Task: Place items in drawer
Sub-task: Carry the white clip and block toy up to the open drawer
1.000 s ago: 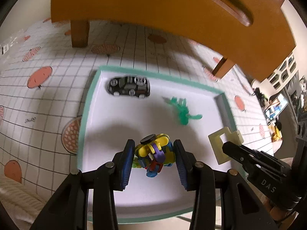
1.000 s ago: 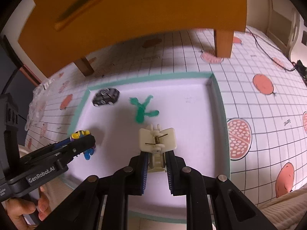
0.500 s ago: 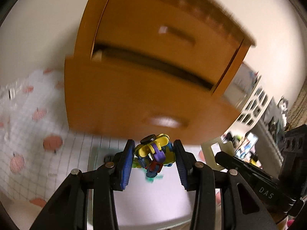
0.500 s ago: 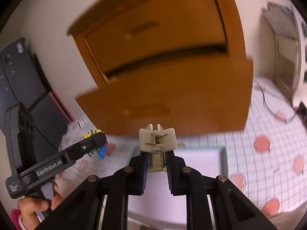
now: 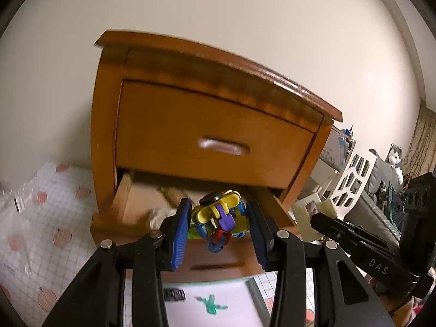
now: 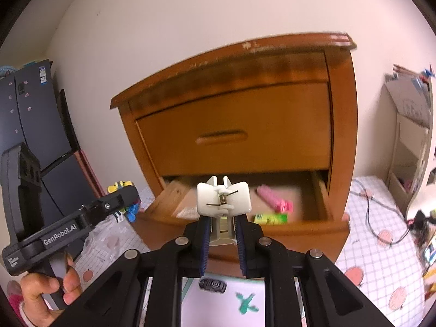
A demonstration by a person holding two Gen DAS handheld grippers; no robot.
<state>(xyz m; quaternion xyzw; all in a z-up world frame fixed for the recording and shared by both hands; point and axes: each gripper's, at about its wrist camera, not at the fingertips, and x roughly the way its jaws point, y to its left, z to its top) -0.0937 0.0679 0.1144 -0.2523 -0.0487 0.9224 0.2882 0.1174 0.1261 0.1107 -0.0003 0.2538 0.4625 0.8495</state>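
My left gripper [image 5: 220, 227] is shut on a yellow, blue and purple toy [image 5: 220, 219], held up in front of the open lower drawer [image 5: 141, 201] of a wooden nightstand [image 5: 207, 125]. My right gripper [image 6: 222, 227] is shut on a cream spring clip [image 6: 223, 199], level with the same open drawer [image 6: 313, 209]. A pink item [image 6: 273, 197] and a green packet [image 6: 269, 218] lie inside the drawer. The upper drawer [image 6: 234, 128] is closed. In the right wrist view the left gripper [image 6: 120, 199] with its toy shows at the left.
Below lies a white tray with a teal rim [image 5: 252, 286], holding a black toy car [image 6: 212, 285] and a green figure [image 6: 246, 302]. A checked mat with round red prints [image 6: 381, 245] covers the floor. A hand [image 6: 46, 297] grips the left handle. Shelves and a plush toy [image 5: 393, 158] stand at right.
Both grippers have risen from the tray, carrying the toy and the clip, and now face the nightstand with the open lower drawer's inside in view.
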